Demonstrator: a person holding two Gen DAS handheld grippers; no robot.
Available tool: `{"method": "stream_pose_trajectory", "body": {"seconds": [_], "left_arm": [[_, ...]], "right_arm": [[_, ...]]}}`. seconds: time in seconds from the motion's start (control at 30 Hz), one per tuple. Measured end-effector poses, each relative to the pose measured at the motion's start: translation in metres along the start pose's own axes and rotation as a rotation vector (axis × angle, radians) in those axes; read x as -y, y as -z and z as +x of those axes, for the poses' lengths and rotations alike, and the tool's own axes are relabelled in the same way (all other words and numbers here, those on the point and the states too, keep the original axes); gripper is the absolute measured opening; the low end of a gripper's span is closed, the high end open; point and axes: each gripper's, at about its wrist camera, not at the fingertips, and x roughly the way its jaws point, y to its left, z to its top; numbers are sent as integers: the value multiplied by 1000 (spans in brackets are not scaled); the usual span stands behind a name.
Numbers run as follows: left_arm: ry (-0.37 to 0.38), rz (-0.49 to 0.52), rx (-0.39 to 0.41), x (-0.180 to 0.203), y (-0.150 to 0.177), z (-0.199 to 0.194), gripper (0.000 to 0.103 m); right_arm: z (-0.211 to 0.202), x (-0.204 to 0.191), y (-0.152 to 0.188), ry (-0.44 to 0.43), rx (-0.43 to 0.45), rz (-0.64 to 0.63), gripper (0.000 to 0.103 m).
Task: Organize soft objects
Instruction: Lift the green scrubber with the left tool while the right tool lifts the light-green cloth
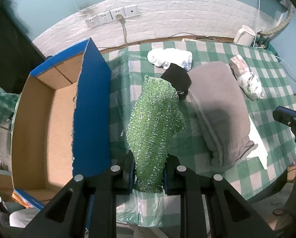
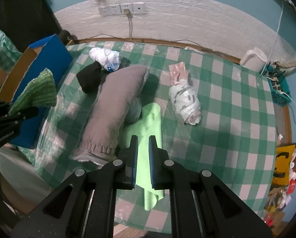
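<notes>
The left gripper (image 1: 148, 175) is clamping the green sequinned cloth (image 1: 155, 119), hanging lengthwise toward the table's far edge, the open box (image 1: 48, 119) just beside it. The right gripper (image 2: 143, 162) is pinching the light green cloth (image 2: 148, 127) nearer the front edge.

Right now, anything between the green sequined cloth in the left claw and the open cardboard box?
Only the box's own blue side wall stands between the green sequined cloth, clamped in the left claw, and the open cardboard box; its interior looks empty.
</notes>
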Motion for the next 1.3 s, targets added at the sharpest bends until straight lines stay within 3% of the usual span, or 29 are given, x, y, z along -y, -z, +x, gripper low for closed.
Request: {"method": "stream_pose_trajectory", "body": {"seconds": [0.1, 0.13, 0.17, 0.2, 0.53, 0.97, 1.03, 1.07, 1.13, 1.17, 1.2, 1.3], "left_arm": [[1, -4, -1, -2, 0, -1, 21], [2, -5, -3, -2, -1, -1, 21], [2, -6, -5, -2, -1, -1, 21], [3, -7, -8, -2, -2, 0, 21], [15, 2, -34, 4, -3, 12, 21], [32, -10, -49, 0, -3, 18, 21], [32, -9, -51, 0, -3, 18, 21], [32, -10, -52, 0, -3, 18, 21], [33, -10, -52, 0, -3, 18, 21], [34, -11, -52, 0, -3, 18, 21], [34, -11, -51, 0, -3, 18, 21], [31, -12, -47, 0, -2, 17, 21]], "right_arm": [[9, 4, 2, -11, -31, 20, 14], [14, 6, 3, -12, -40, 27, 21], [19, 7, 4, -3, -47, 36, 38], [25, 9, 5, 8, -57, 40, 48], [80, 8, 8, 46, -145, 9, 52], [111, -9, 12, 57, -180, -32, 52], [112, -11, 12, 56, -179, -30, 50], [113, -12, 13, 54, -178, -32, 45], [112, -18, 14, 46, -172, -55, 30], [111, -22, 14, 43, -172, -70, 13], [110, -27, 16, 39, -175, -78, 6], [111, -35, 18, 47, -177, -96, 4]]}}
